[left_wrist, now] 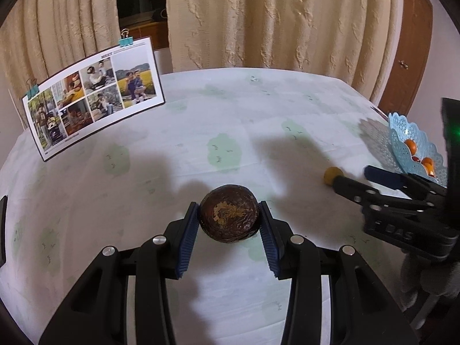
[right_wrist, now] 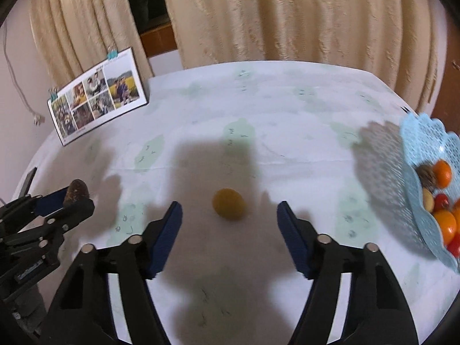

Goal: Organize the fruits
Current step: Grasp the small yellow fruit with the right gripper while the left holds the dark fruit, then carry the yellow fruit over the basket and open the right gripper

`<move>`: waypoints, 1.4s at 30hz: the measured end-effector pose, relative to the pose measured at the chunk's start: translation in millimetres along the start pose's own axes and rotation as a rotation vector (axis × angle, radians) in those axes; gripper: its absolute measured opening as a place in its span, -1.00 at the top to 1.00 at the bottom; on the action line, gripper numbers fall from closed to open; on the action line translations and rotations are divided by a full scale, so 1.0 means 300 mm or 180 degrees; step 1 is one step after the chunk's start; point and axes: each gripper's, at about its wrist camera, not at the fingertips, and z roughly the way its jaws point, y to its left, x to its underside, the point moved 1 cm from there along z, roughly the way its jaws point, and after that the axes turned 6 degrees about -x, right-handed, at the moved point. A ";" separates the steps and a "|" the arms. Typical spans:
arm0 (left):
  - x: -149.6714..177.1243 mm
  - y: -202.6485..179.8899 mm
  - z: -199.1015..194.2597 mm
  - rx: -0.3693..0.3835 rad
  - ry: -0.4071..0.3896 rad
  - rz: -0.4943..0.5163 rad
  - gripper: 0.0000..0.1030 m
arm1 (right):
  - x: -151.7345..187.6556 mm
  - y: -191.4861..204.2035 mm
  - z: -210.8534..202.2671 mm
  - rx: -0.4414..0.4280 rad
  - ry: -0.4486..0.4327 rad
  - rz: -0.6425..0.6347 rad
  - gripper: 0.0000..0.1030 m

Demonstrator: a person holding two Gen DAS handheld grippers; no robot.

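basket (right_wrist: pixel 425 143) already holding several fruits | left gripper (left_wrist: pixel 229 218) clamping dark fruit (left_wrist: pixel 229 215) | right gripper (right_wrist: pixel 230 215) gaping around yellow fruit (right_wrist: pixel 229 203), 2 remaining

Right gripper (right_wrist: pixel 230 215): jaws apart, gap unobstructed; yellow fruit (right_wrist: pixel 229 203) on tablecloth (right_wrist: pixel 287 120) just ahead of gap, bare cloth all around it. Right of jaws: blue lace basket (right_wrist: pixel 425 155) at table edge, 1 obstacle. Left of jaws: left gripper (left_wrist: pixel 229 215) with brown fruit (left_wrist: pixel 229 213) filling its gap. Far ahead-left: photo card (right_wrist: pixel 97 95) upright; open cloth between.
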 end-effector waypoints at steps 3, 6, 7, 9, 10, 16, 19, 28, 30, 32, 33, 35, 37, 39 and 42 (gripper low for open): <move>-0.001 0.008 -0.008 0.0010 -0.0010 -0.0030 0.18 | -0.014 0.011 0.044 0.0012 0.0075 -0.0050 -0.04; -0.002 0.006 -0.010 0.0019 -0.0007 -0.0040 0.18 | -0.018 0.012 0.089 0.0038 0.0164 -0.0059 0.21; -0.002 0.006 -0.009 0.0021 -0.0002 -0.0042 0.18 | -0.018 0.014 0.098 0.0044 0.0188 -0.0061 0.24; -0.002 0.005 -0.005 0.0017 0.0009 -0.0044 0.18 | -0.018 0.015 0.099 0.0056 0.0174 -0.0065 0.38; -0.001 0.005 -0.002 0.0015 0.0019 -0.0046 0.18 | -0.019 0.015 0.099 0.0058 0.0170 -0.0064 0.46; 0.001 0.001 0.005 0.0010 0.0031 -0.0034 0.18 | -0.016 0.001 0.055 0.0068 0.0059 0.0010 0.46; 0.002 -0.005 0.005 0.0008 0.0026 -0.0015 0.18 | -0.018 -0.005 0.009 0.0061 -0.0043 0.0049 0.46; 0.000 -0.031 -0.008 -0.0023 -0.0024 0.0066 0.18 | -0.023 -0.052 -0.156 0.0072 -0.0390 0.0229 0.46; 0.000 -0.040 -0.011 -0.0033 -0.0030 0.0089 0.18 | -0.024 -0.067 -0.190 0.0087 -0.0458 0.0257 0.46; -0.001 -0.049 -0.014 -0.0044 -0.0037 0.0115 0.18 | -0.024 -0.085 -0.224 0.0105 -0.0523 0.0287 0.46; -0.001 -0.053 -0.016 -0.0050 -0.0040 0.0125 0.18 | -0.024 -0.095 -0.242 0.0119 -0.0561 0.0301 0.46; -0.003 -0.060 -0.018 -0.0057 -0.0042 0.0140 0.18 | -0.022 -0.114 -0.270 0.0150 -0.0617 0.0328 0.46; -0.004 -0.068 -0.019 -0.0078 -0.0051 0.0161 0.18 | -0.019 -0.141 -0.297 0.0184 -0.0676 0.0372 0.46; -0.005 -0.081 -0.023 -0.0135 -0.0087 0.0214 0.18 | -0.013 -0.175 -0.326 0.0230 -0.0730 0.0423 0.46; -0.008 -0.103 -0.028 -0.0129 -0.0101 0.0260 0.18 | -0.009 -0.220 -0.357 0.0294 -0.0799 0.0502 0.46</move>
